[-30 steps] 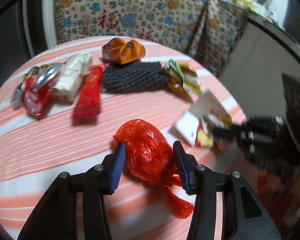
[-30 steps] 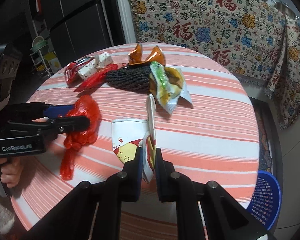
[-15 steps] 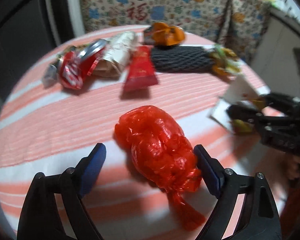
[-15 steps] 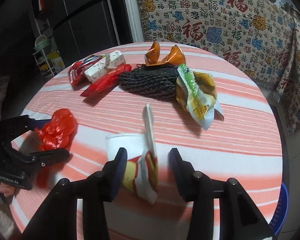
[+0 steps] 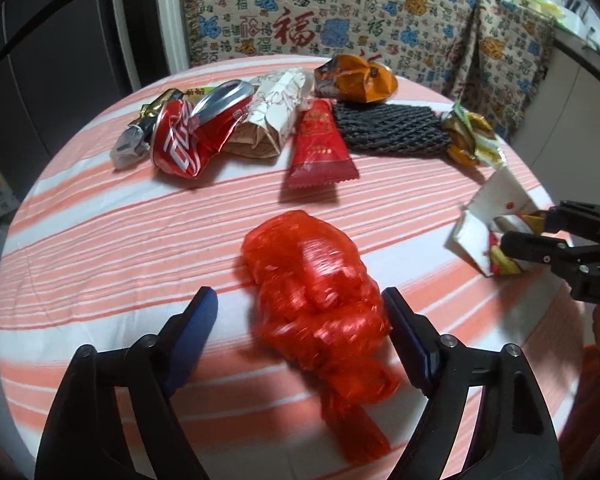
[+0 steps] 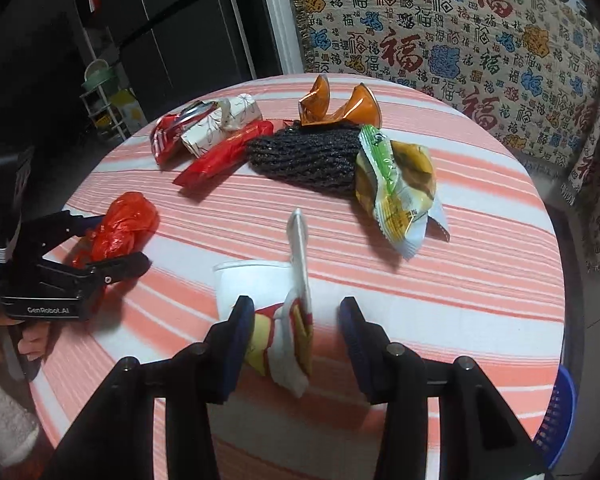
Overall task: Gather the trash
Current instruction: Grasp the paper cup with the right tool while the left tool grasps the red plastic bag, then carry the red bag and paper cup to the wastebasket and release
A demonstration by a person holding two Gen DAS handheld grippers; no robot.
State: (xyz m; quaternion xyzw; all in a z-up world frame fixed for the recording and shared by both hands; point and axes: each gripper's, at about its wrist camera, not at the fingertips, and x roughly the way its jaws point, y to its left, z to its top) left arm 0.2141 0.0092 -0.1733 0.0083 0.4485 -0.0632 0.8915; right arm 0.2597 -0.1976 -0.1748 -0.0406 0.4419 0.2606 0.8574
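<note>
1. The left wrist view looks down on a round bench [image 5: 100, 232] under an orange-and-white striped cloth. The left claw [image 5: 300, 332] straddles a crumpled red plastic bag [image 5: 312, 280]; its jaws are closing, the right pad just at the bag, the left pad still clear of it.
2. Only this view shows the crushed red soda can [image 5: 184, 140] plainly, beside a white paper wrapper [image 5: 272, 120] and a red sachet [image 5: 320, 148].
3. The right wrist view shows the right claw [image 6: 296, 340] with jaws apart around a flattened paper cup [image 6: 260, 292]; neither pad presses it.
4. Only this view shows a blue basket [image 6: 560, 420] below the bench edge at right, and a green-and-yellow snack packet [image 6: 396, 184] lying against black netting [image 6: 304, 156].
</note>
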